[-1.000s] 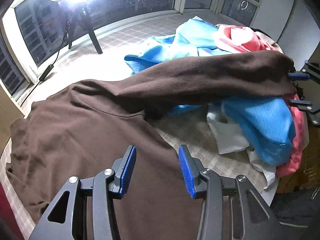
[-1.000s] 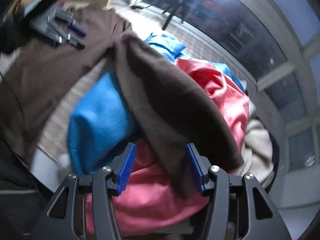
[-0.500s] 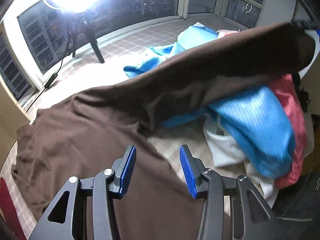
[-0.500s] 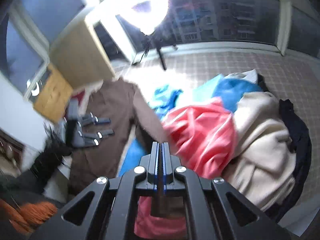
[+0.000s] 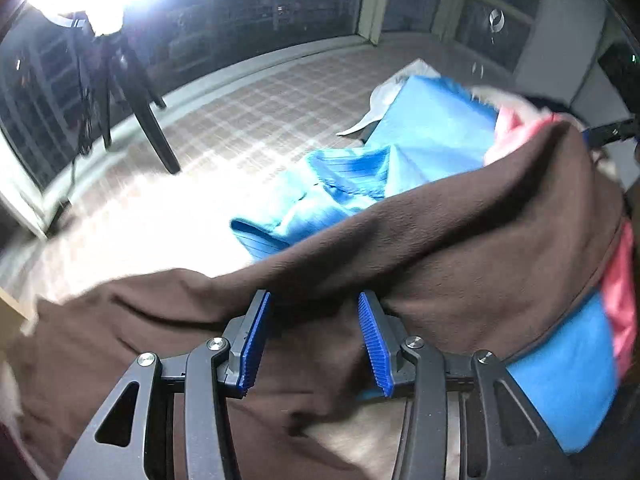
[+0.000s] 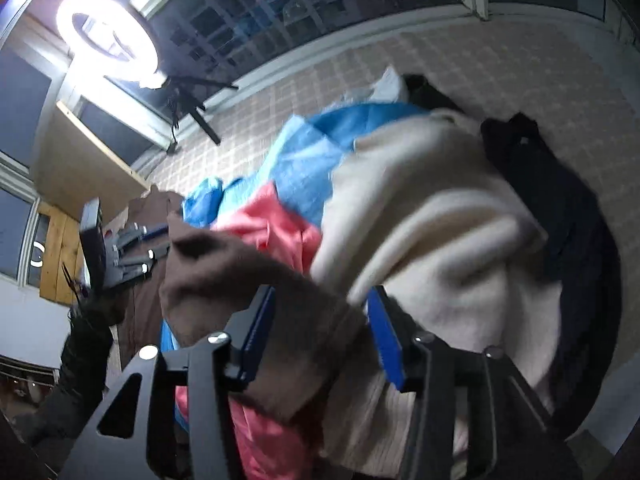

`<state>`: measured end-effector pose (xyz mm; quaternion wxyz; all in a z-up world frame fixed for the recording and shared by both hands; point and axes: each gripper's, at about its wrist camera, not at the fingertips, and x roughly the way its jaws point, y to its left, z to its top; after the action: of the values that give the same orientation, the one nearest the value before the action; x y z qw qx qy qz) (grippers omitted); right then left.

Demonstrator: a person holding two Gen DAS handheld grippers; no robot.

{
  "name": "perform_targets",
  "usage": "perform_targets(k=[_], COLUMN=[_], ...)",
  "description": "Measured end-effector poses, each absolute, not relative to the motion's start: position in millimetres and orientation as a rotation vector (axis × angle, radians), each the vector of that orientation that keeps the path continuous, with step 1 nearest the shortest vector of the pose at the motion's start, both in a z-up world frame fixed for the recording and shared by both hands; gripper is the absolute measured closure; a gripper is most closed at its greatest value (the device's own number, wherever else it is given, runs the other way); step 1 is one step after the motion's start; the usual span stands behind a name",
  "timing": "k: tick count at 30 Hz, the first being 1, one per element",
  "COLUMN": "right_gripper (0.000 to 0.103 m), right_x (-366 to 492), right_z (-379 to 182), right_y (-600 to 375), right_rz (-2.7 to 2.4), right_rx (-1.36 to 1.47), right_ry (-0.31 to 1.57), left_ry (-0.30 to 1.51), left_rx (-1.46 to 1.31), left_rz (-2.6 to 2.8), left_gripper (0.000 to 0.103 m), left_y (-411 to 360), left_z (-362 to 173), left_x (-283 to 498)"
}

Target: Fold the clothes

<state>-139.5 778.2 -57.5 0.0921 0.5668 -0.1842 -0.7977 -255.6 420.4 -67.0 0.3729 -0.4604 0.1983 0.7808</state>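
On the checked bed lies the brown fleece sweater (image 5: 168,320); its sleeve (image 6: 256,280) rests between the wide right gripper (image 6: 322,328), maybe untouched. Left gripper (image 5: 314,340) hovers wide at 6 o'clock.

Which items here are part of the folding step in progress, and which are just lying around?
In use:
brown sweater
left gripper
right gripper

Lying about:
blue garment
pink garment
cream sweater
black garment
ring light
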Motion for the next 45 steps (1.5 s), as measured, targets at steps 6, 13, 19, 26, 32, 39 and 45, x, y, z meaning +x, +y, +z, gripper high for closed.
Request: perform_targets(k=[6, 13, 19, 26, 32, 39, 45], right_gripper=[0.054, 0.055, 0.055, 0.054, 0.055, 0.054, 0.054], right_x=[-118, -124, -117, -131, -148, -130, -106], right_z=[-63, -71, -58, -31, -54, -33, -22], right_y=[765, 756, 743, 794, 815, 827, 838], right_rz=[-2.25, -2.195, -2.201, -2.34, -2.356, -2.429, -2.445], right_rx=[1.638, 1.632, 1.678, 1.522, 1.514, 1.423, 1.394], right_ry=[-0.656, -0.682, -0.464, -0.594, -0.711, -0.713, -0.709], left_ry=[0.703, 0.836, 0.813, 0.799, 0.754, 0.773, 0.861], left_rx=[-1.17, -1.078, -1.063, -1.003, -0.777, -0.679, -0.739], left_rz=[1.944, 1.808, 1.949, 2.01, 1.81, 1.571, 1.55], left_gripper=[0.059, 0.061, 0.062, 0.059, 0.055, 0.052, 0.057], left_y=[396, 432, 442, 444, 503, 609, 656], left_z=[-58, -65, -53, -14, 28, 23, -3], left_x=[-267, -285, -303, -279, -152, -71, -69])
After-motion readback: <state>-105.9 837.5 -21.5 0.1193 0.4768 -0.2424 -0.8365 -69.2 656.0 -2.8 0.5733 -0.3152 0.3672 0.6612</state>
